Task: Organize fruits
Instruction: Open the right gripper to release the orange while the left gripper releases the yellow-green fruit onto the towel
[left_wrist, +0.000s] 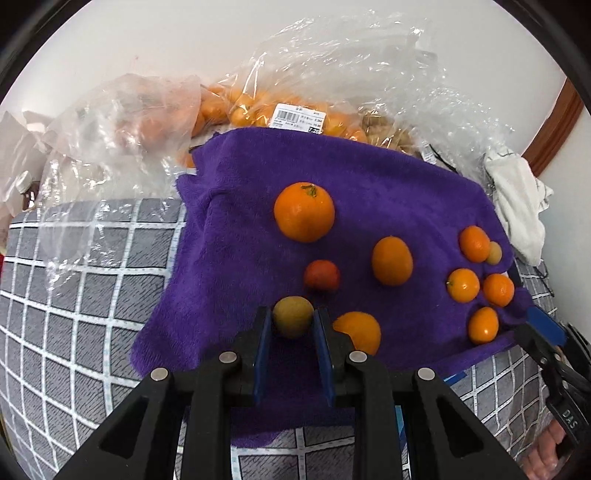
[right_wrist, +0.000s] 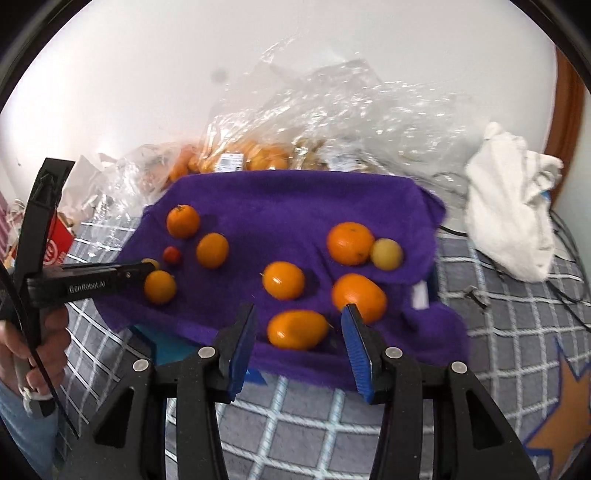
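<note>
Clear plastic bags (left_wrist: 332, 74) w/ more oranges sit behind the purple cloth (left_wrist: 369, 177), against the wall. A white rag (right_wrist: 509, 206) lies to the right, beside a dark cable. Grid-pattern sheet (left_wrist: 92, 277) under it all.

Left view: left tongs (left_wrist: 293, 317) are clenched on a small yellow-green fruit (left_wrist: 293, 316), pads pressing both its sides, low over the cloth's near part. An orange (left_wrist: 360, 330) sits just beside the right finger, touching or nearly so; can't tell which. A small red fruit (left_wrist: 322, 276) is just beyond the held one. Farther off: a big orange (left_wrist: 304, 211) w/ stem and an oval one (left_wrist: 392, 261). A cluster of five fruit lies at the cloth's right edge.

Right view: right tongs (right_wrist: 299, 315) are released, jaws apart, blurred. An oval orange (right_wrist: 297, 329) lies on the cloth between the fingers, not gripped; gap on the left side. Another orange (right_wrist: 359, 297) sits at the tip of the right finger (right_wrist: 356, 343). Beyond: an orange (right_wrist: 283, 280), a bigger one (right_wrist: 350, 243) touching a pale yellow fruit (right_wrist: 386, 254). The person's hand (right_wrist: 33, 343) grips the left tongs' handle at far left.
</note>
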